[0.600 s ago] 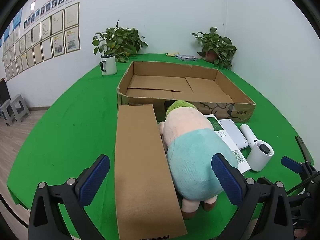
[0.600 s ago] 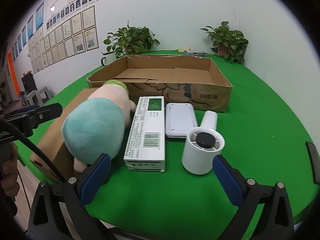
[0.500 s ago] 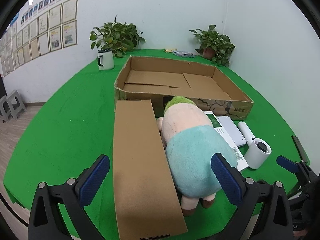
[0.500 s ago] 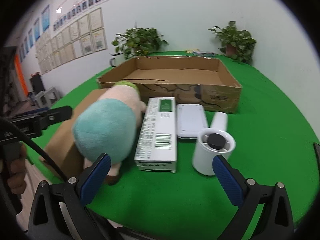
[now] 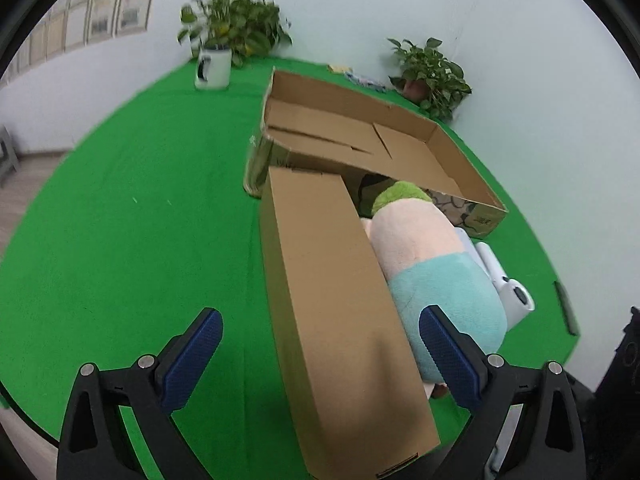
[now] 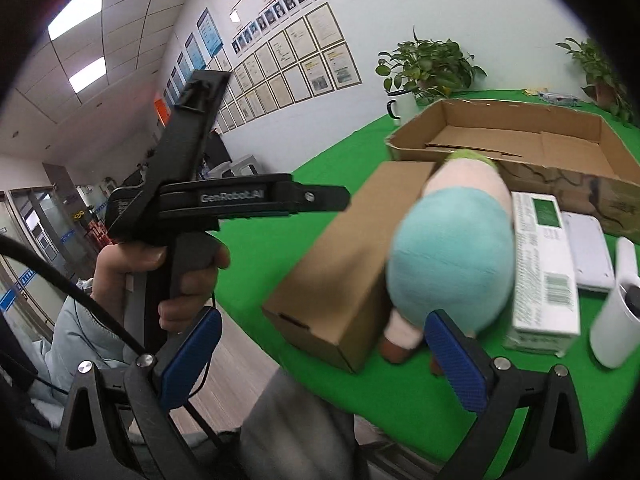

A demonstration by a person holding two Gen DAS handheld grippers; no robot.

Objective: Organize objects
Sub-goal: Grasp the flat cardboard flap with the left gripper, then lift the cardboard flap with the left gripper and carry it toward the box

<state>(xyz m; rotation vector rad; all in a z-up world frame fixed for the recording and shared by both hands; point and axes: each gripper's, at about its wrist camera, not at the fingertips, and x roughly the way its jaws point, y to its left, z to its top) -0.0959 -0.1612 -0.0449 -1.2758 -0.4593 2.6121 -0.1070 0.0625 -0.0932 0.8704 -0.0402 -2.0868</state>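
Observation:
A long closed cardboard box (image 5: pixel 336 300) lies on the green table, and my open, empty left gripper (image 5: pixel 320 354) straddles its near end from above. A plush toy (image 5: pixel 436 276) with a teal body and green top lies right of it. My right gripper (image 6: pixel 320 356) is open and empty, off the table's near edge, facing the long box (image 6: pixel 344 268) and plush toy (image 6: pixel 452 256). A white and green carton (image 6: pixel 544 264), a flat white device (image 6: pixel 588 252) and a white cylinder (image 6: pixel 616 324) lie to the right. The left gripper's handle (image 6: pixel 192 208) shows there in a hand.
A large open cardboard tray (image 5: pixel 372 140) stands behind the objects, also in the right wrist view (image 6: pixel 520 140). A potted plant in a white mug (image 5: pixel 216 60) and a second plant (image 5: pixel 432 76) stand at the back by the wall. Green tabletop (image 5: pixel 140 220) spreads left.
The left gripper moved left and forward over the long box. The right gripper swung left and back off the table edge, now facing the left gripper's handle. The objects stayed put.

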